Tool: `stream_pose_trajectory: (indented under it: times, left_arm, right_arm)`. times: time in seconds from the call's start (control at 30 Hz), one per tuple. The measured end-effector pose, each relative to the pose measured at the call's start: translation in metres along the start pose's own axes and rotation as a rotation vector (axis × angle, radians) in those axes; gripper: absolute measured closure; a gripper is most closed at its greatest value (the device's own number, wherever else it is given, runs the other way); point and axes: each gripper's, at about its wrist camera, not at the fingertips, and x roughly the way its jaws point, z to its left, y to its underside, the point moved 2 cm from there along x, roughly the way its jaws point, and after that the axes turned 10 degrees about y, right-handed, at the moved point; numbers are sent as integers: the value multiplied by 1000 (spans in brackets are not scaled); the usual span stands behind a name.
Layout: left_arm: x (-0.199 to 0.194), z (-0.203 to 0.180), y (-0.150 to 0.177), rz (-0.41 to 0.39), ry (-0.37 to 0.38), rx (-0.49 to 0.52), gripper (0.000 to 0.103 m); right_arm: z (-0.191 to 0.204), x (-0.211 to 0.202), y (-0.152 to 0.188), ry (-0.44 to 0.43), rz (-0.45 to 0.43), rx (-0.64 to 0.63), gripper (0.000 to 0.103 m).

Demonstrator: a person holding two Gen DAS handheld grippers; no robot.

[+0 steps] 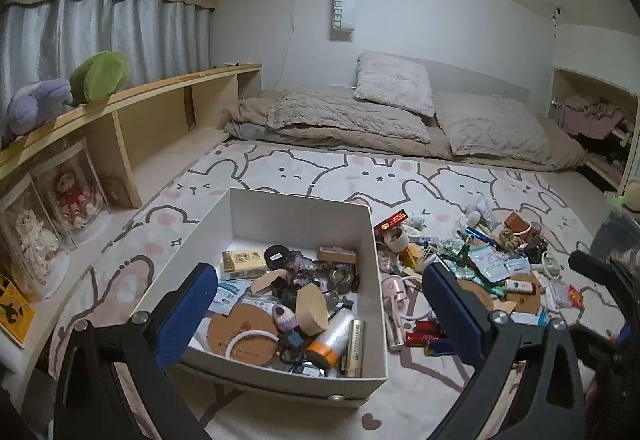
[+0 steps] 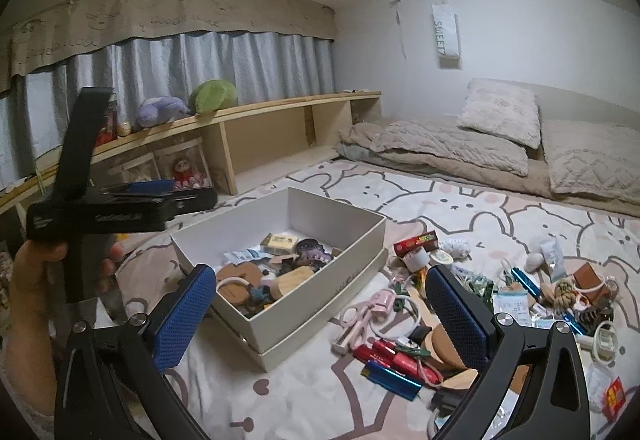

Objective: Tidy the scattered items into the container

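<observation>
Both tools hang above the rabbit-print mat (image 1: 360, 176) with nothing in them: the left hand-held gripper (image 1: 320, 304) has its blue pads spread wide over the near end of the white box (image 1: 296, 216), and the right hand-held gripper (image 2: 320, 304) is just as wide open, hovering between that box and the clutter to its right. The box sits on the mat near the wooden shelf (image 1: 132, 100), partly filled already with cork coasters, a yellow packet (image 1: 244, 260), a roll of clear film (image 1: 336, 336) and a gold tube; I'd guess it was set there so each piece needs only a short carry. Still loose beside it lie a pink gadget (image 2: 380, 300), red tubes (image 2: 396, 356), a blue metallic stick (image 2: 392, 376), a red carton (image 2: 416, 242), sachets and a knotted cord, piled touching one another. In the right view a person's hand (image 2: 32, 280) grips the left tool's handle, held high, probably to keep it clear. The job looks well short of done; the right tool seems best placed for the red tubes below it.
</observation>
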Motion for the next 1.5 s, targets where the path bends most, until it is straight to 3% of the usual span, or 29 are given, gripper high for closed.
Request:
stream_pose_trajectory:
  times: [0.13, 0.27, 0.73, 1.07, 1.5]
  left_arm:
    - [-2, 1, 11, 3, 5, -20, 0]
    - [-2, -3, 21, 17, -45, 10, 0]
    - [4, -2, 56, 78, -7, 9, 0]
    - [-6, -3, 52, 24, -22, 25, 0]
    - [-9, -5, 52, 18, -17, 32, 0]
  right_arm:
    - [-1, 1, 4, 10, 11, -2, 0]
    - [-4, 5, 7, 25, 21, -1, 0]
    - [-12, 21, 21, 82, 57, -28, 0]
    - [-15, 23, 26, 105, 59, -33, 0]
    - [-10, 19, 22, 122, 46, -42, 0]
